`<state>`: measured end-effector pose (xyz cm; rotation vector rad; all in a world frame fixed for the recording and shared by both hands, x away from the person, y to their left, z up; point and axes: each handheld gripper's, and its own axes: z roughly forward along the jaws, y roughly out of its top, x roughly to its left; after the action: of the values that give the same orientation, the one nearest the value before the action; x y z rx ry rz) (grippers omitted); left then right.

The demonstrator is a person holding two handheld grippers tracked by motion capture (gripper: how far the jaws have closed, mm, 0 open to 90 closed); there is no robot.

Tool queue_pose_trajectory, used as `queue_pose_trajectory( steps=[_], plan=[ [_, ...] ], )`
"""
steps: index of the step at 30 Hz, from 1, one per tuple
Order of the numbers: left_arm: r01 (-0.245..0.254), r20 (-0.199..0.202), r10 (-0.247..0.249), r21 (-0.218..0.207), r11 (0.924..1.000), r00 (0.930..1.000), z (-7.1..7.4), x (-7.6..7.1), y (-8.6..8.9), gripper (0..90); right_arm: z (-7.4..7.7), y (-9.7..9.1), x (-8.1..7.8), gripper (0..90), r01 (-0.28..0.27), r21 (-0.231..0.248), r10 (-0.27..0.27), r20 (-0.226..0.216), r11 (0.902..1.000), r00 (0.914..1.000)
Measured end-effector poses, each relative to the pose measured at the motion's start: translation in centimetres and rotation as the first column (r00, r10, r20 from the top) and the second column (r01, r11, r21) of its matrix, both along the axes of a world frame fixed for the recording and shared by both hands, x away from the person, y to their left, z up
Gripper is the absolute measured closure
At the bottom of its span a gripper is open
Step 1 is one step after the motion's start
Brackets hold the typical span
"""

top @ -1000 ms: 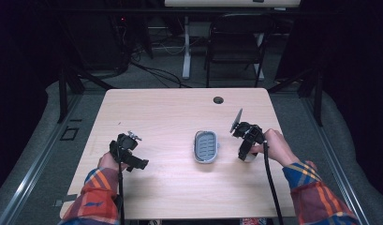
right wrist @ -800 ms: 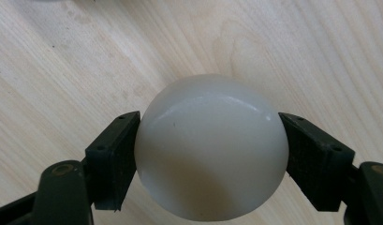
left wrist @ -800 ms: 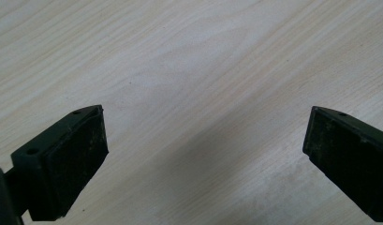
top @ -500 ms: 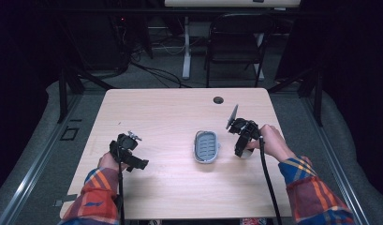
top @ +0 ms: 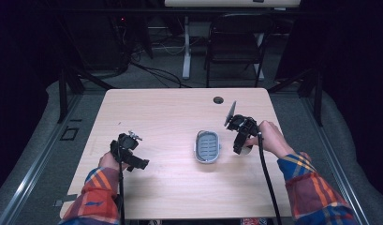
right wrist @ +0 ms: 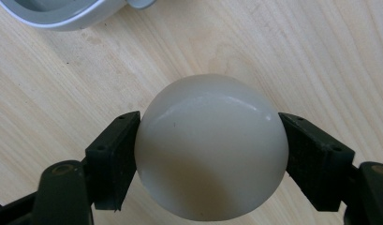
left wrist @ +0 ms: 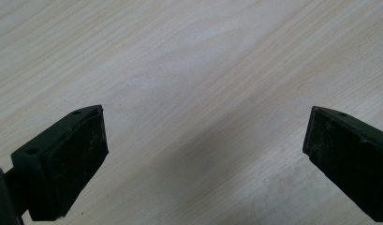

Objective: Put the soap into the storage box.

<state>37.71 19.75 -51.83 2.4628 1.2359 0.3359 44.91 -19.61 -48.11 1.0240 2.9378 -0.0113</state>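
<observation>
A smooth white rounded lump, like a bar of soap (right wrist: 211, 145), sits between the pads of my right gripper (right wrist: 210, 140), which is shut on it just above the wood. In the high view that gripper (top: 242, 147) is right of a grey oval dish (top: 208, 146) with a ribbed floor, and the white lump (top: 246, 151) peeks out below it. The dish's rim (right wrist: 62, 11) shows at the top left of the right gripper view. My left gripper (top: 138, 164) is at the table's left front. Its jaws (left wrist: 203, 140) stand wide open over bare wood.
The light wooden table (top: 170, 112) has a round cable hole (top: 218, 100) near its far edge. A dark folding chair (top: 236, 42) and cables stand on the floor beyond the table. A cable trails from each gripper toward the front edge.
My right hand has shifted a little to the left, toward the dish, with the white lump still held. The left hand has stayed where it was.
</observation>
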Motion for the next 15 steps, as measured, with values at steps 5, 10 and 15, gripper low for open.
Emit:
queue_pose_trajectory(
  steps=[5,10,15],
  plan=[
    [0.001,0.0,-0.001,0.0,1.0,1.0,0.0,0.0,0.0,0.2,0.5,0.4,0.3,24.1,-0.013,-0.011,0.013,-0.003,0.9999,0.9999],
    [0.003,0.0,-0.003,0.0,1.0,1.0,0.0,0.0,0.0,0.1,0.8,0.7,0.5,24.1,-0.011,-0.004,0.011,-0.002,0.9999,0.9999],
    [-0.006,-0.002,0.006,-0.002,1.0,1.0,-0.1,0.0,0.1,0.1,1.3,1.1,0.6,24.1,-0.021,-0.007,0.021,-0.003,0.9998,0.9998]
  ],
)
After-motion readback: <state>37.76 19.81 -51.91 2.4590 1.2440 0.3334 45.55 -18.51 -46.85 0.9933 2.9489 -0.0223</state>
